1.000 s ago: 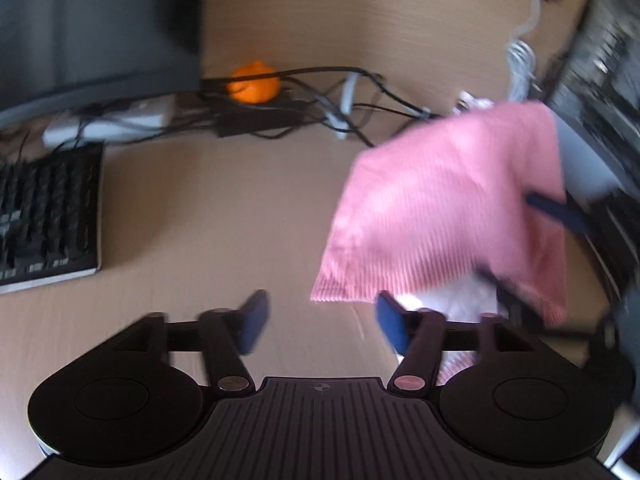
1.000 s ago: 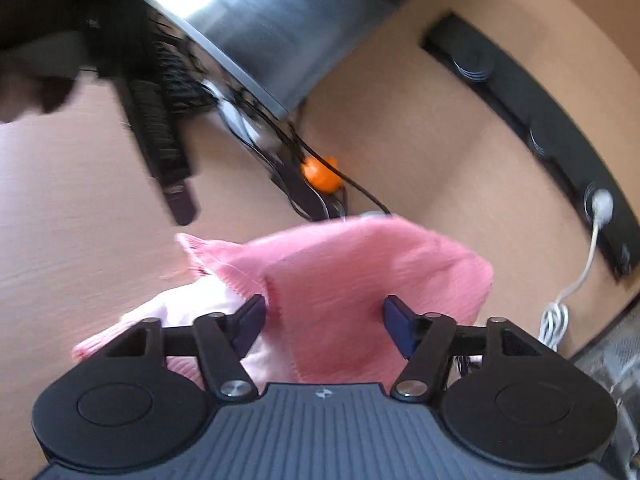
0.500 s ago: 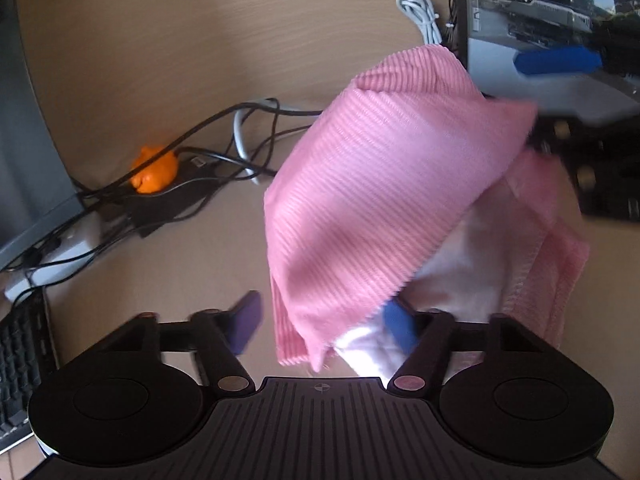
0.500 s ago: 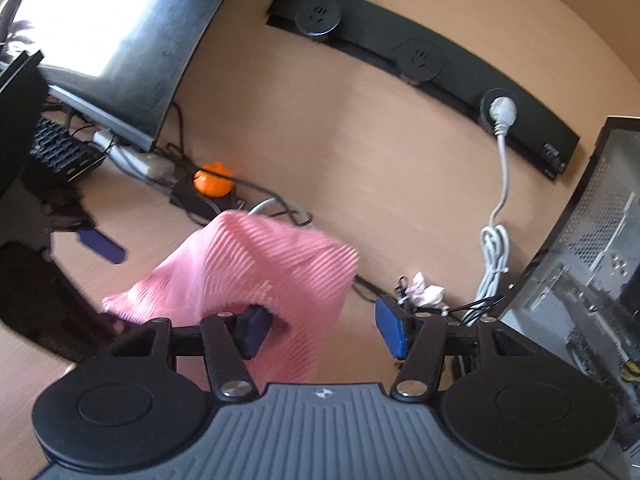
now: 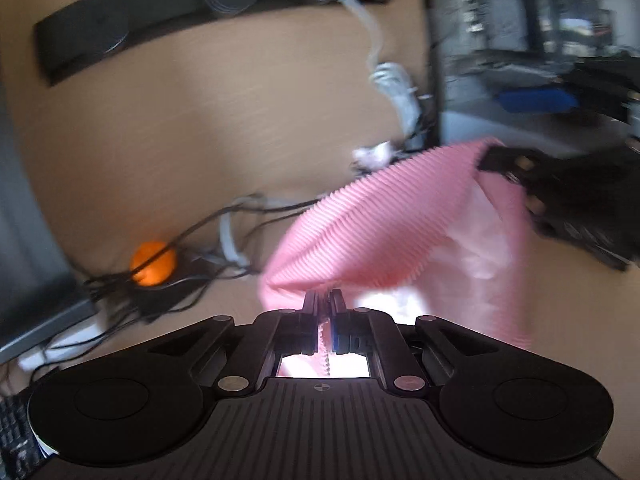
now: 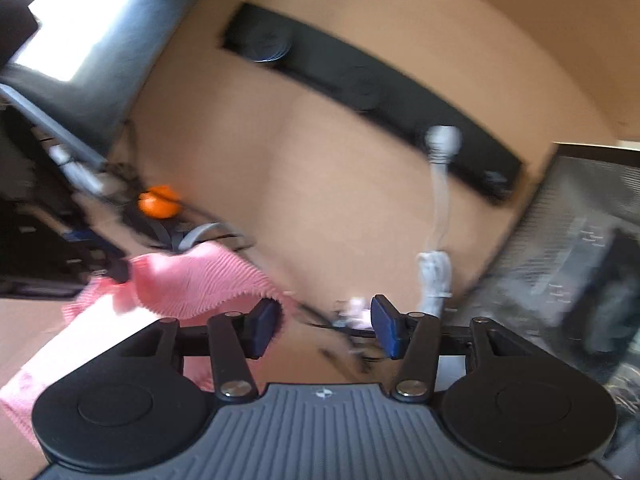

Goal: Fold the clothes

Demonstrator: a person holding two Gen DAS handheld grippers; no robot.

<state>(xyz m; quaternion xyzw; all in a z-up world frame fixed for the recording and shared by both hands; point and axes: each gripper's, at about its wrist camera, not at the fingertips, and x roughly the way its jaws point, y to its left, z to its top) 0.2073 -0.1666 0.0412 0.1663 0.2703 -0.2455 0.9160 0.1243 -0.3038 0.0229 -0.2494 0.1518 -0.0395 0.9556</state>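
Fingers of the left gripper [image 5: 325,312] pinch the pink cloth [image 5: 384,232] aloft over the desk [image 5: 168,184]; the right gripper [image 6: 324,328] gapes beside it. Mid-fold, I'd say; right needs a corner.

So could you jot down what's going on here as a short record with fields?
Garment: ribbed pink fabric garment, lifted off the desk
Left gripper: jaws shut on the garment's edge
Right gripper: jaws open, beside the cloth, gripping nothing
Surface: light wooden desk
Background: round orange object among black cables
Image: blurred by motion
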